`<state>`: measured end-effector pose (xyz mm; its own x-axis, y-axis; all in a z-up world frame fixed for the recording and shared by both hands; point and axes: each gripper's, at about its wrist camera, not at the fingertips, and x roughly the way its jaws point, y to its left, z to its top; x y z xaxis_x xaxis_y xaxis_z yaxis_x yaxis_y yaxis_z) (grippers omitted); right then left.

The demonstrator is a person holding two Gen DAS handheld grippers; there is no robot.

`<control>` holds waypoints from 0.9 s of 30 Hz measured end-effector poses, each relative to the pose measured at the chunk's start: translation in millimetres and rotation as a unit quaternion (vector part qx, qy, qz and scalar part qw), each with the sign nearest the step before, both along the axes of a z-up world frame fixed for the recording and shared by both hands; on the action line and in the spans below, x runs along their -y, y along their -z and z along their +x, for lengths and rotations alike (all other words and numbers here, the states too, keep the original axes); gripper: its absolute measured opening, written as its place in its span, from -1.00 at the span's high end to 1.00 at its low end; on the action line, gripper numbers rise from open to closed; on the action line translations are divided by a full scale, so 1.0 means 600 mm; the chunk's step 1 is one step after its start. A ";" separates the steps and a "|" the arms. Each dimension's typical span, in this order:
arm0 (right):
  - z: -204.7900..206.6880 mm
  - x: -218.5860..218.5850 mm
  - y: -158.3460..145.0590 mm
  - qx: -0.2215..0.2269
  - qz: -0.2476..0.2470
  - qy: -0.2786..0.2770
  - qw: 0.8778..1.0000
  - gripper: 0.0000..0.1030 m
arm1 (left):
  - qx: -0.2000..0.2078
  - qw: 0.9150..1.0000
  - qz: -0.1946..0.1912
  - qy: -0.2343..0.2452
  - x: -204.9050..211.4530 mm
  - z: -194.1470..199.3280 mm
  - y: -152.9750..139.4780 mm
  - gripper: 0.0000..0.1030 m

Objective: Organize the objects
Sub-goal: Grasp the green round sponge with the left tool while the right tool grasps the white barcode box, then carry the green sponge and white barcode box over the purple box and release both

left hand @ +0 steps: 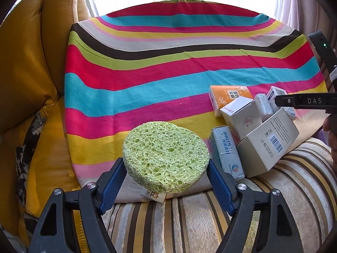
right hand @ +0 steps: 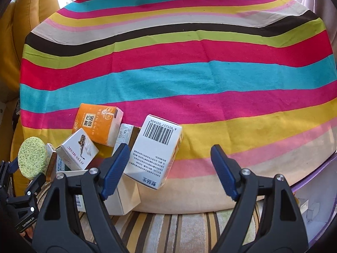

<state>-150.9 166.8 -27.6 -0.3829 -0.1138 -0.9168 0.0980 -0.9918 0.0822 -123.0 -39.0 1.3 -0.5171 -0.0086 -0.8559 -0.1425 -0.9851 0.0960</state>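
My left gripper (left hand: pixel 166 166) is shut on a round green sponge (left hand: pixel 165 156) and holds it above the front edge of the striped cloth (left hand: pixel 168 67). The sponge also shows at the far left of the right wrist view (right hand: pixel 32 160). To its right lies a pile of small boxes: an orange packet (left hand: pixel 227 97), a white box (left hand: pixel 241 116), a barcode box (left hand: pixel 267 143) and a blue-white box (left hand: pixel 226 151). My right gripper (right hand: pixel 169 168) is open and empty, its left finger beside a white barcode box (right hand: pixel 155 149). The orange packet (right hand: pixel 96 122) and a "JI YIN MUSIC" box (right hand: pixel 78 149) lie left of it.
A yellow leather sofa (left hand: pixel 25 80) stands to the left. A brown-striped cushion surface (left hand: pixel 189 221) lies in front. A purple-rimmed container (right hand: pixel 316 189) sits at the right edge of the right wrist view. A bright window is behind the cloth.
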 end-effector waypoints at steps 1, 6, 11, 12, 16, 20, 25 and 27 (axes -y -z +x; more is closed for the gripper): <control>-0.001 0.001 0.002 0.001 0.011 0.001 1.000 -0.56 | -0.003 1.000 0.005 -0.001 0.003 -0.001 -0.001 -0.52; -0.006 -0.009 0.020 0.015 0.036 0.006 0.999 -0.24 | -0.024 0.999 0.029 -0.003 0.007 0.008 -0.018 -0.52; -0.001 -0.018 0.023 0.015 0.042 0.003 0.999 0.16 | -0.042 0.998 0.050 -0.005 0.006 0.013 -0.035 -0.51; 0.002 -0.019 0.021 0.011 0.043 0.002 0.999 0.16 | -0.043 0.998 0.054 -0.006 0.005 0.015 -0.036 -0.51; 0.021 -0.028 0.003 -0.008 0.040 0.001 0.999 0.16 | -0.048 0.997 0.066 -0.005 -0.003 0.024 -0.044 -0.51; 0.050 -0.040 -0.012 -0.019 0.031 -0.003 0.999 0.16 | -0.052 0.996 0.079 0.003 -0.024 0.039 -0.050 -0.51; 0.103 -0.050 -0.036 -0.036 0.021 -0.004 0.999 0.16 | -0.053 0.994 0.092 0.023 -0.063 0.060 -0.057 -0.51; 0.122 -0.060 -0.044 -0.041 0.018 -0.002 0.999 0.16 | -0.050 0.993 0.098 0.035 -0.082 0.066 -0.059 -0.51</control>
